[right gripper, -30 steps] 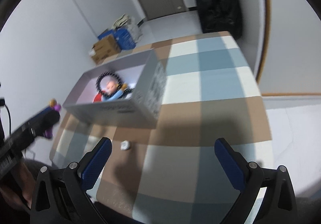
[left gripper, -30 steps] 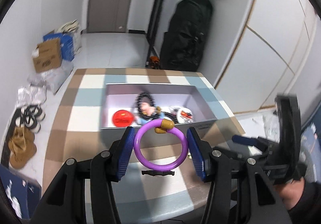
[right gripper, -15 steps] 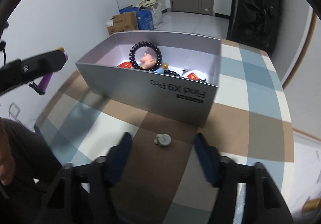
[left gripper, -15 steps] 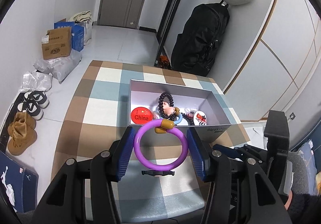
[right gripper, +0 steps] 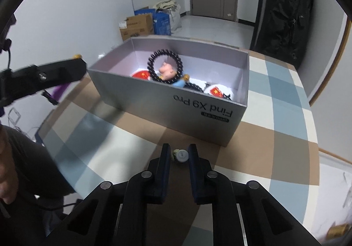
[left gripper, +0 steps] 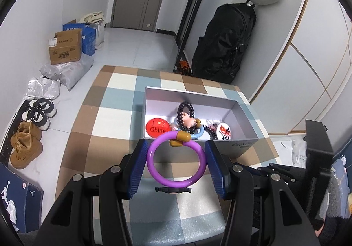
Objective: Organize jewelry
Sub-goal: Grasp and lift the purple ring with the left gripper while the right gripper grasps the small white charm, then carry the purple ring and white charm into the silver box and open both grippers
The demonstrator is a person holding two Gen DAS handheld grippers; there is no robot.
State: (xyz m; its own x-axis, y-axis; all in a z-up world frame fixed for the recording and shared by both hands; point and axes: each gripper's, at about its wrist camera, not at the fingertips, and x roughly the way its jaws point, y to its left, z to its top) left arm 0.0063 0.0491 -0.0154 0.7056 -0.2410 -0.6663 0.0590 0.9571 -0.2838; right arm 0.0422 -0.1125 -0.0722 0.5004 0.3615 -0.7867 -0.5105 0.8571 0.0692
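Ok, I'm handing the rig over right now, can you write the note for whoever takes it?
Left gripper: shut on the purple ring, held in the air in front of the grey box.
Right gripper: jaws have just been closing around the small white charm on the checked tablecloth beside the box; whether the pads press on it cannot be told.
Done: black bead bracelet, red China badge and other pieces lie in the box.
Left: drop the ring in, then lift the charm and put it in.
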